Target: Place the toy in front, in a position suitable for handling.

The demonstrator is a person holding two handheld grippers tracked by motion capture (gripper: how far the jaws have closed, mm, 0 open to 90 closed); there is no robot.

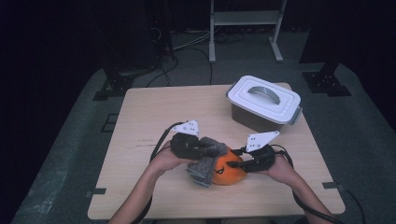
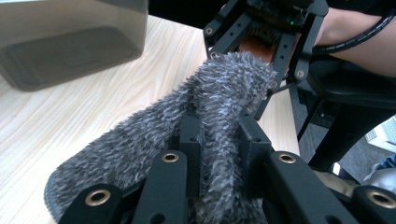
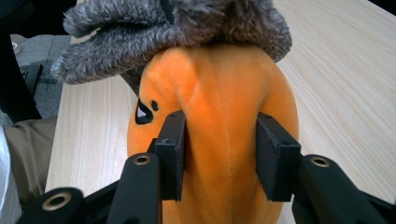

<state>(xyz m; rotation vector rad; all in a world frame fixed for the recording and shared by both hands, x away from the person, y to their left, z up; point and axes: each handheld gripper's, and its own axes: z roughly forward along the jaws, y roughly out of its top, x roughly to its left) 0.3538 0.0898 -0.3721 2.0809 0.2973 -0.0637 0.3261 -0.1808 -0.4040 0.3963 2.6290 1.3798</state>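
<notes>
Two grippers hold one orange plush and one grey fuzzy cloth at the near middle of the table.

The left gripper [image 2: 219, 140] is clamped narrow on a fold of the cloth [image 2: 187, 121], which drapes over the plush's far and left side. The right gripper [image 3: 219, 154] has its pads pressed into the flanks of the plush [image 3: 219, 107], which dents between them. No brand or readable writing shows; faint dark marks on the table [image 1: 140, 107] left of the hands are too small to read, and the plush bears only a black face mark. The cloth hides the plush's top. One lidded white box [image 1: 264, 100] with a grey handle stands far right; its contents are hidden.
</notes>
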